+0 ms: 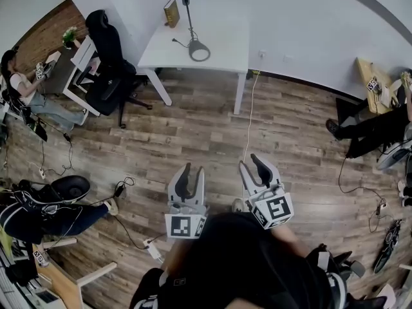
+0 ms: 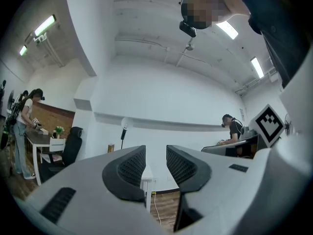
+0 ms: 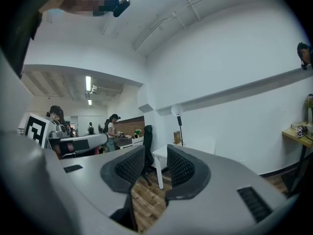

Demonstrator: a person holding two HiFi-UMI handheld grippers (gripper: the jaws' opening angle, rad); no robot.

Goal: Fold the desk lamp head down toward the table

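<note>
Both tools were released and empty.
- left tool (image 1: 192, 174): lower centre of the head view. In the left gripper view (image 2: 155, 153) the jaws stood apart, with only the far room showing through the gap and nothing touching the pads.
- right tool (image 1: 252, 167): just right of the left one, pointing the same way up-frame. The right gripper view (image 3: 156, 155) showed the same thing: jaws apart with floor and furniture behind them, no grip.

The desk lamp (image 1: 190, 26) sat at top centre of the head view on the white surface (image 1: 225, 40), well apart from both tools with open wood floor (image 1: 193, 127) between.
- The round base was on the surface and the thin stem stood upright.
- The head was up at the top of the stem, not folded down.
- It also showed left of centre in the left gripper view (image 2: 125, 125) and just above the jaws in the right gripper view (image 3: 177, 111), upright in both.

Other things:
- a brown box (image 1: 171, 13) stood on the surface just left of the lamp
- a black office chair (image 1: 109, 44) stood left of the surface
- a cable (image 1: 250, 114) ran down-frame across the floor from the wall
- a seated person (image 1: 26, 89) was at the far left edge
</note>
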